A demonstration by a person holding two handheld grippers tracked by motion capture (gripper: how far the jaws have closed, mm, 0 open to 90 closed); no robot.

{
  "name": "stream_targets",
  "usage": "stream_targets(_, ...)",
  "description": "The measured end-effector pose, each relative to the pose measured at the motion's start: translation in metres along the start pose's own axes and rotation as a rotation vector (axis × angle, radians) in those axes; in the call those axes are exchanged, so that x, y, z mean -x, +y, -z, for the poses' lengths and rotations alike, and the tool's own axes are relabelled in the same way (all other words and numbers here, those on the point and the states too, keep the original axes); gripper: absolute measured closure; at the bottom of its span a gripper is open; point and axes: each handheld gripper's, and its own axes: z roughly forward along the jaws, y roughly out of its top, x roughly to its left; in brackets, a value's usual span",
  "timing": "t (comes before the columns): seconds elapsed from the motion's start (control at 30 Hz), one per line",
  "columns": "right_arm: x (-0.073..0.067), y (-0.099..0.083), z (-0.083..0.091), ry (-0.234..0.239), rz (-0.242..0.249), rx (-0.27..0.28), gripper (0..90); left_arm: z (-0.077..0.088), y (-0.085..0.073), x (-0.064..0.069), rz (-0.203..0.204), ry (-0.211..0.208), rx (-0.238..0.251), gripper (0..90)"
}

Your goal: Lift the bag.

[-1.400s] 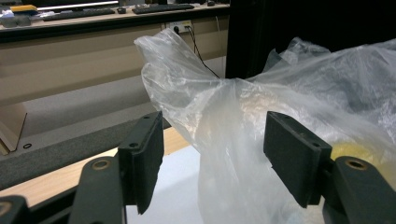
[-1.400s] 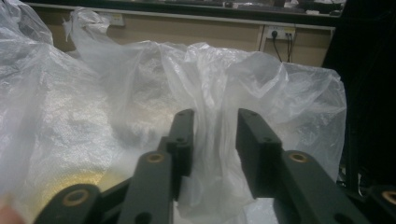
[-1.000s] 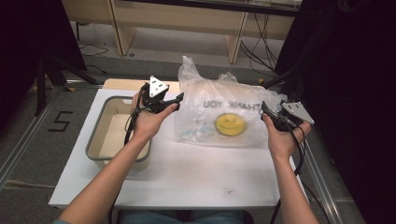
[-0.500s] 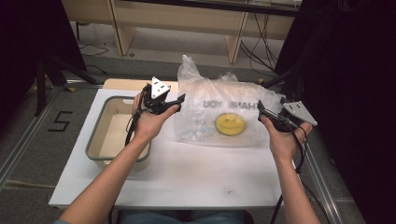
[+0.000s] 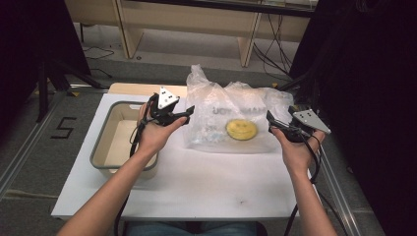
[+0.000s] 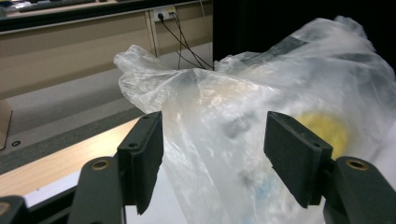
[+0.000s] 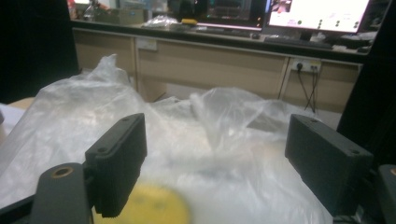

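Now your left gripper: jaws released, spread wide, crinkled clear plastic bag with yellow smiley print between pads, film not pressed. Your right gripper: jaws have just been opening, now wide apart, bag's puffed top ahead between them, untouched. Bag translucent, wrinkled, mirrored grey lettering, dim contents inside; sits on white table between both jaw pairs.

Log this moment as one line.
left gripper: open, at plastic bag | right gripper: open, jaws just widened, beside bag | tray: left
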Motion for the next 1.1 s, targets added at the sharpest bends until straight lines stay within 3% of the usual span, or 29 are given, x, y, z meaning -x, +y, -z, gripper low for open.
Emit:
stream_targets(0.53, 0.005, -0.033, 0.025, 0.124, 0.009, -0.104, 24.0, 0.039, -0.029, -0.003, -0.025, -0.063, -0.087, 33.6)
stream_targets(0.7, 0.005, -0.046, 0.034, 0.174, 0.012, -0.142, 25.3, 0.051, -0.041, -0.006, -0.009, -0.075, -0.094, 33.1)
stream_targets(1.1, 0.006, -0.069, 0.053, 0.264, -0.009, -0.177, 28.4, 0.071, -0.064, -0.004, -0.035, -0.097, -0.124, 32.0)
